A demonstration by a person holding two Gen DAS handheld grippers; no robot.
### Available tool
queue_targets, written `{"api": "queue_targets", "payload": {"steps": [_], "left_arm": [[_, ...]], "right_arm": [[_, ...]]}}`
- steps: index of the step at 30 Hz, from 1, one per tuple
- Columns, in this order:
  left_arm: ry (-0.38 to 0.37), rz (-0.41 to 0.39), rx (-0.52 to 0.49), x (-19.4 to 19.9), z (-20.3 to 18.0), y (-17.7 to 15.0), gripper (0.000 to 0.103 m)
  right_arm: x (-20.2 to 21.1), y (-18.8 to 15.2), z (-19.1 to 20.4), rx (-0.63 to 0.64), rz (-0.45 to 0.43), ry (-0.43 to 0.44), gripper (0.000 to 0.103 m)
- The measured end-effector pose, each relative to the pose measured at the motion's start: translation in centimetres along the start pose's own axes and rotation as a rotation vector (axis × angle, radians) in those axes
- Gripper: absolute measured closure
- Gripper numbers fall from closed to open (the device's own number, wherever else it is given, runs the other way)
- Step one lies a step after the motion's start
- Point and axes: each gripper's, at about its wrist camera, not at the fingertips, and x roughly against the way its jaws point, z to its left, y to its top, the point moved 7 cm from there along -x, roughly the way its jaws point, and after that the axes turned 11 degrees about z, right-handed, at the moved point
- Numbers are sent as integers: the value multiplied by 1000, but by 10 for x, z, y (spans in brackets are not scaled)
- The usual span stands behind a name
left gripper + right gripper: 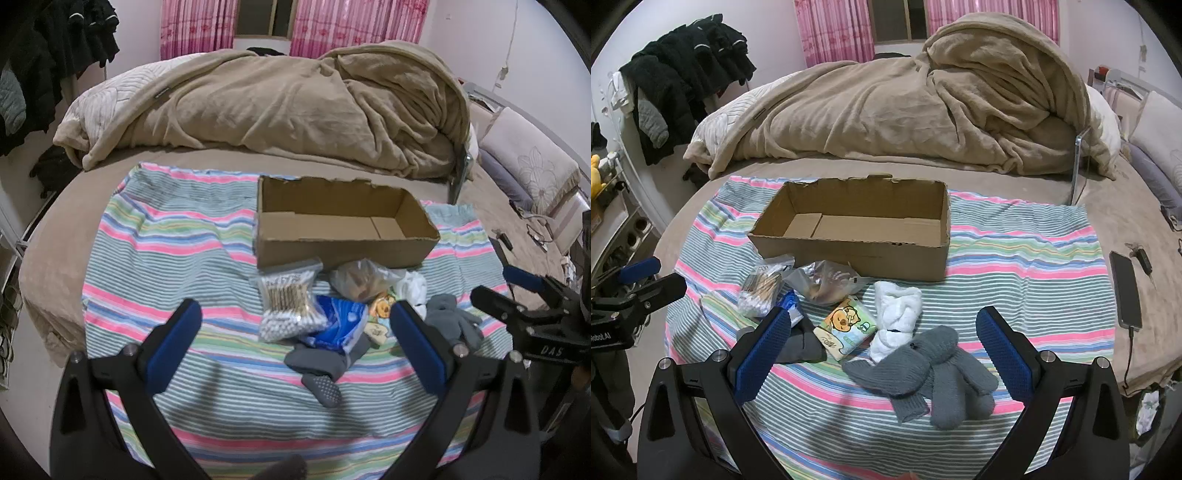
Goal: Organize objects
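Observation:
An empty open cardboard box sits on a striped cloth on the bed. In front of it lies a pile: a bag of cotton swabs, a clear bag with brown contents, a blue packet, a cartoon tissue pack, a white rolled cloth, dark grey socks and grey knit gloves. My left gripper is open above the pile. My right gripper is open above the gloves and tissue pack.
The striped cloth covers the near part of the bed. A heaped beige blanket lies behind the box. A phone on a cable lies at the right. Dark clothes hang at the left.

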Motion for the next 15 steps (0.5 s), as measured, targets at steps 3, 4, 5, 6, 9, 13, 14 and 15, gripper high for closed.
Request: {"api": "queue_targets", "payload": {"steps": [3, 4, 5, 6, 9, 13, 14, 15], "left_arm": [[3, 0, 1, 1, 0, 0, 1], [3, 0, 0, 1, 1, 0, 1], [7, 0, 0, 1, 0, 0, 1], [11, -1, -2, 2, 1, 0, 1], [16, -6, -2, 4, 2, 0, 1], [16, -3, -1, 3, 4, -1, 1], [14, -1, -1, 3, 4, -1, 1], [13, 0, -1, 3, 4, 0, 1]], "right_arm": [[-1, 0, 1, 1, 2, 0, 1], [-1, 0, 2, 2, 3, 1, 1], [-1, 0, 2, 2, 4, 1, 1], [-1, 0, 2, 1, 5, 1, 1], [-2, 1, 2, 1, 6, 3, 1], [-2, 0, 2, 0, 9, 3, 1], [-2, 0, 2, -1, 8, 4, 1], [-3, 0, 2, -1, 9, 4, 1]]}}
